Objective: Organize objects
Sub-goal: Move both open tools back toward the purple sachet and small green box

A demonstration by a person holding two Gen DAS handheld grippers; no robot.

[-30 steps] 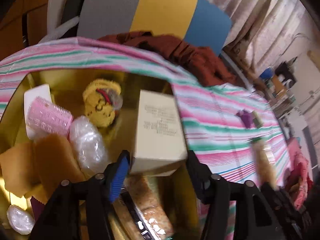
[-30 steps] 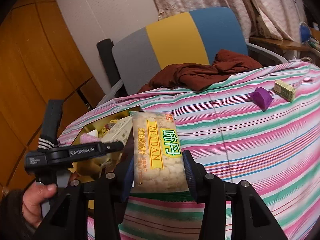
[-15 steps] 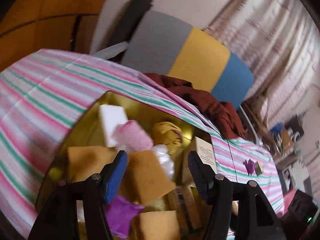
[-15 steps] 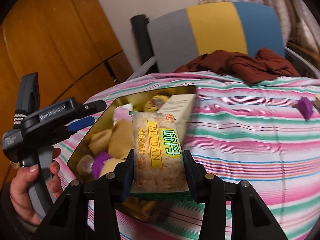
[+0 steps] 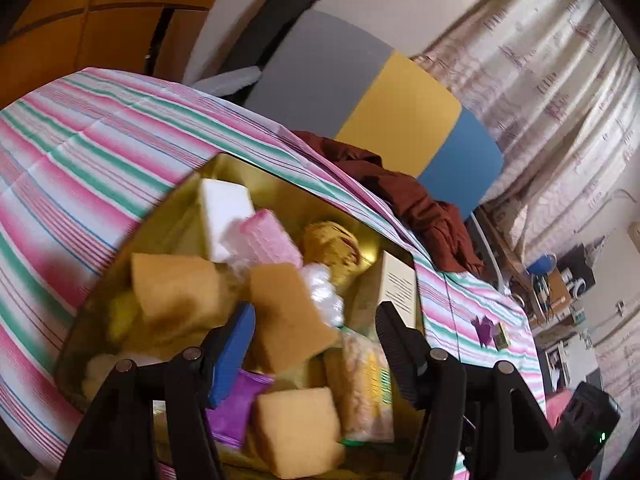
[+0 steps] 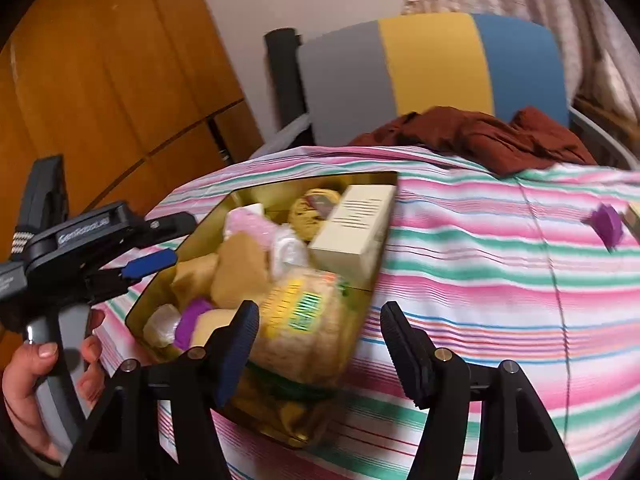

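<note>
Right wrist view: right gripper (image 6: 316, 340) just opened, jaws spread, nothing pinched.
Snack pack (image 6: 304, 320): let go, lay blurred in gold tin (image 6: 362, 304), likely its place.
Left gripper (image 5: 316, 340): spread, empty, above tin.
Left out: purple piece (image 6: 608, 226) far on cloth (image 6: 480, 280).

My snack packet (image 6: 304, 320) smeared into motion blur, its lettering unreadable. At three o'clock a yellowish box (image 6: 634, 216) ran off the edge beside the blurry purple piece (image 6: 608, 226). My sponges (image 5: 296, 432) hid the gold tin's (image 5: 256, 168) floor.
</note>
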